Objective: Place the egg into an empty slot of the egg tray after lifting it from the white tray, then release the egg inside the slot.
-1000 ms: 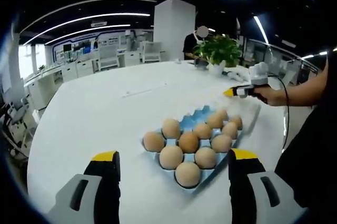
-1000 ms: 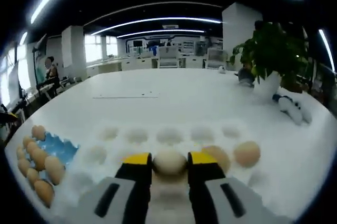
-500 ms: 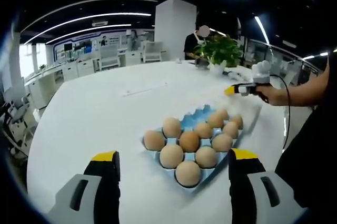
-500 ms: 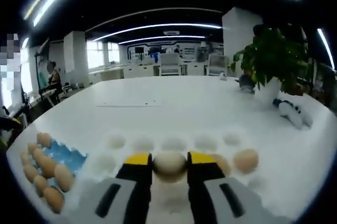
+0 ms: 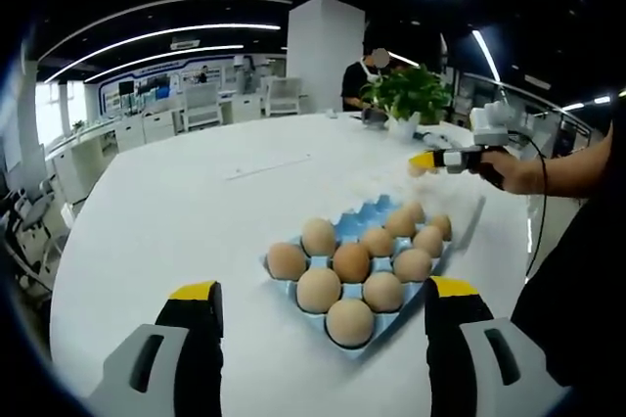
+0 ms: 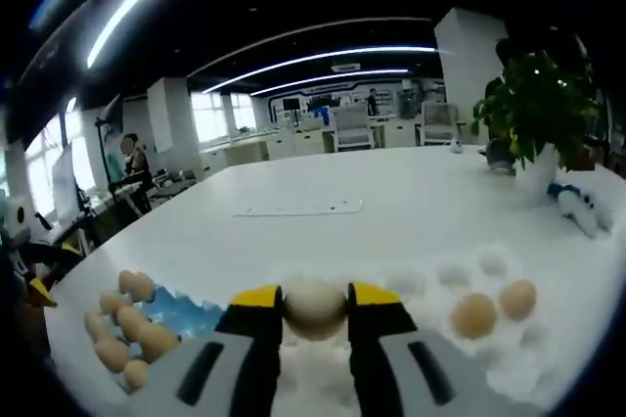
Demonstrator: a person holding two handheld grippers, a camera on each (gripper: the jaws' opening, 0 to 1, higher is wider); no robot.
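Pale shell shows between the yellow tips of the right tool (image 6: 315, 301), which grips the egg (image 6: 314, 308) clear above the white tray (image 6: 430, 358), where two eggs (image 6: 474, 314) remain. Blue egg tray (image 5: 364, 231) sits on the counter (image 5: 176, 231) to that tool's left, most slots filled and a few bare at the far end, presumably the destination. Left tool (image 5: 323, 304) hangs wide and empty just short of it, apparently on standby.

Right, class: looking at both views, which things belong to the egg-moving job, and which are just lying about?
Part of the job:
egg in the right tool
blue egg tray
white tray

Just lying about:
potted plant
paper sheet
left tool, open and idle
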